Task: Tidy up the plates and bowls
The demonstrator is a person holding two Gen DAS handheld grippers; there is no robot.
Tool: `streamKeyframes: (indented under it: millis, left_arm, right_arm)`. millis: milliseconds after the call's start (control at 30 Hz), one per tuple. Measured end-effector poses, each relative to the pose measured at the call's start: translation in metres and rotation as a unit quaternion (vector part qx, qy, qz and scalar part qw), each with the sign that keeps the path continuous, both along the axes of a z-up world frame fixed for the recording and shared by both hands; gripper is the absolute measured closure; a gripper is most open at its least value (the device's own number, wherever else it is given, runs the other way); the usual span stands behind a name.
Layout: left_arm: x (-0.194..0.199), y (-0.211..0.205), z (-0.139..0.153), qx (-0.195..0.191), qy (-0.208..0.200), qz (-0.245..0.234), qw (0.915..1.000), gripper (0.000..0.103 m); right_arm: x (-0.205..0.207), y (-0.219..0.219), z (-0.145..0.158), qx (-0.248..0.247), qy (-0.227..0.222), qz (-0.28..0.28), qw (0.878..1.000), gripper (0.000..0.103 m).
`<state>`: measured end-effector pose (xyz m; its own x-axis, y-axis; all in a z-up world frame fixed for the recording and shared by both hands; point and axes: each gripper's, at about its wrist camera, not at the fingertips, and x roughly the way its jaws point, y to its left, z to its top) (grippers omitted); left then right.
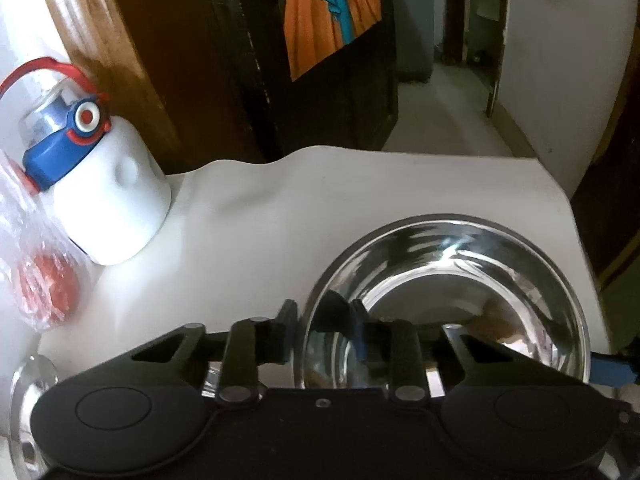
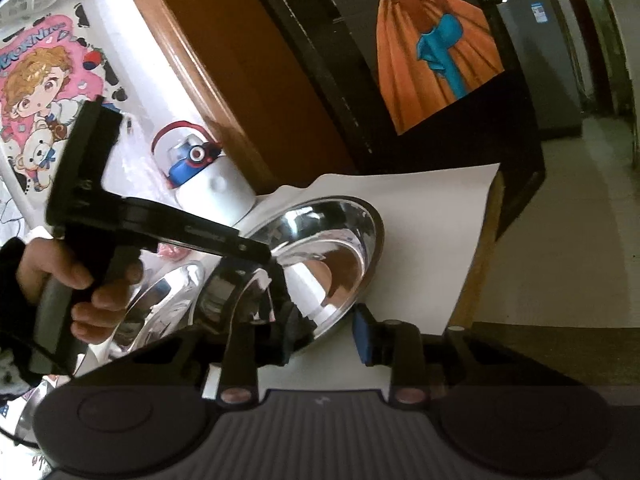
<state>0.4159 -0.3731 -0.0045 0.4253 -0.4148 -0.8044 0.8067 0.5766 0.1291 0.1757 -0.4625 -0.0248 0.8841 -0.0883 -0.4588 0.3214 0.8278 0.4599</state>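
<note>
Steel bowl (image 1: 452, 292) on a white sheet (image 1: 280, 208) near the table's far corner, its rim straddled by both tools: the left gripper (image 1: 320, 320), angled steeply downward, has one finger outside and one inside the near-left rim, apparently pinching the wall, though blur leaves contact uncertain. The right gripper (image 2: 326, 332), tilted gently downward, brackets the bowl's lower edge with jaws half closed, the blue pad standing slightly clear. The left hand (image 2: 84, 280) wraps its tool's handle, beside a white water bottle (image 2: 208, 184).
</note>
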Motion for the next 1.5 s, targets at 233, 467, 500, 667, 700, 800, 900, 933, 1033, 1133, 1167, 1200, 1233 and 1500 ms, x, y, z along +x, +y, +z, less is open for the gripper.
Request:
streamKeyframes:
  millis: [233,467,500,667,700,800,900,933,1033,1133,1167,1200,1233,1500]
  left_arm:
    - [-0.009,0.008,0.019,-0.036,0.003,0.016,0.9992,0.077]
    - [0.002,0.054,0.048,-0.074,0.018,0.081,0.9938,0.077]
    - [0.004,0.065,0.051,-0.075,0.015,0.093,0.9927,0.077]
    - [0.015,0.121,0.059,-0.079,0.01,0.148,0.9858,0.077]
    - [0.016,0.13,0.059,-0.078,0.01,0.158,0.9843,0.077]
    - [0.021,0.154,0.055,-0.069,0.009,0.183,0.9808,0.077]
    - [0.027,0.17,0.047,-0.064,0.014,0.204,0.9768,0.077]
    - [0.028,0.175,0.043,-0.065,0.018,0.209,0.9756,0.077]
    - [0.031,0.18,0.036,-0.063,0.026,0.216,0.9739,0.077]
    - [0.027,0.183,0.03,-0.06,0.028,0.215,0.9743,0.077]
    - [0.028,0.183,0.029,-0.06,0.029,0.215,0.9743,0.077]
    - [0.029,0.182,0.027,-0.06,0.03,0.215,0.9742,0.077]
    - [0.027,0.182,0.027,-0.06,0.03,0.216,0.9741,0.077]
    - [0.023,0.182,0.021,-0.058,0.022,0.219,0.9738,0.077]
  right_arm:
    - [0.003,0.004,0.036,-0.053,-0.018,-0.008,0.998,0.068]
    - [0.048,0.036,0.066,-0.095,-0.043,0.036,0.994,0.068]
    - [0.056,0.045,0.068,-0.101,-0.045,0.048,0.993,0.068]
    - [0.086,0.082,0.063,-0.118,-0.035,0.099,0.987,0.068]
    - [0.091,0.089,0.06,-0.12,-0.03,0.108,0.986,0.068]
    - [0.103,0.103,0.052,-0.123,-0.012,0.128,0.984,0.068]
    - [0.111,0.113,0.046,-0.13,0.005,0.134,0.982,0.066]
    - [0.112,0.114,0.044,-0.13,0.008,0.135,0.982,0.065]
    - [0.113,0.115,0.042,-0.133,0.015,0.14,0.981,0.062]
    - [0.117,0.115,0.04,-0.14,0.025,0.143,0.979,0.058]
    - [0.118,0.115,0.039,-0.142,0.028,0.145,0.979,0.058]
    - [0.12,0.116,0.039,-0.144,0.031,0.146,0.978,0.057]
    - [0.121,0.116,0.038,-0.146,0.034,0.147,0.978,0.056]
    - [0.122,0.12,0.036,-0.164,0.04,0.159,0.973,0.049]
